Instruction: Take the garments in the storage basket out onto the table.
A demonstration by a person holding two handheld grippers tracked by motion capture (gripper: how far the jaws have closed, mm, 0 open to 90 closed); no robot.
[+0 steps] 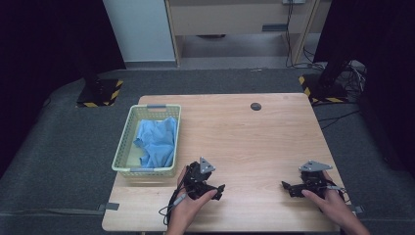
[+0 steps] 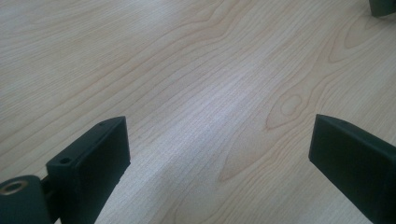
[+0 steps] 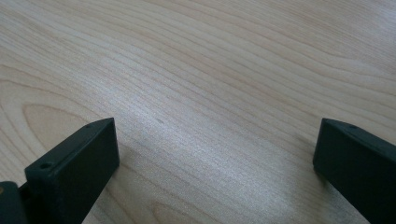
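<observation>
Both grippers rest low on the wooden table [image 1: 244, 137] near its front edge, each held by a hand. My left gripper [image 1: 219, 191] sits front left, just right of a basket, its jaws pointing right toward the other hand. My right gripper [image 1: 288, 188] sits front right with jaws pointing left. In the left gripper view the left gripper [image 2: 219, 154] stands open over bare wood, nothing between the jaws. The right gripper view shows the same: the right gripper [image 3: 215, 163] open above the tabletop.
A pale green mesh basket [image 1: 123, 147] holding a crumpled blue cloth [image 1: 157, 141] stands at the table's left side. A small dark round disc [image 1: 255, 106] lies near the far edge. Black-and-yellow taped stand bases [image 1: 99, 93] sit on the floor beyond.
</observation>
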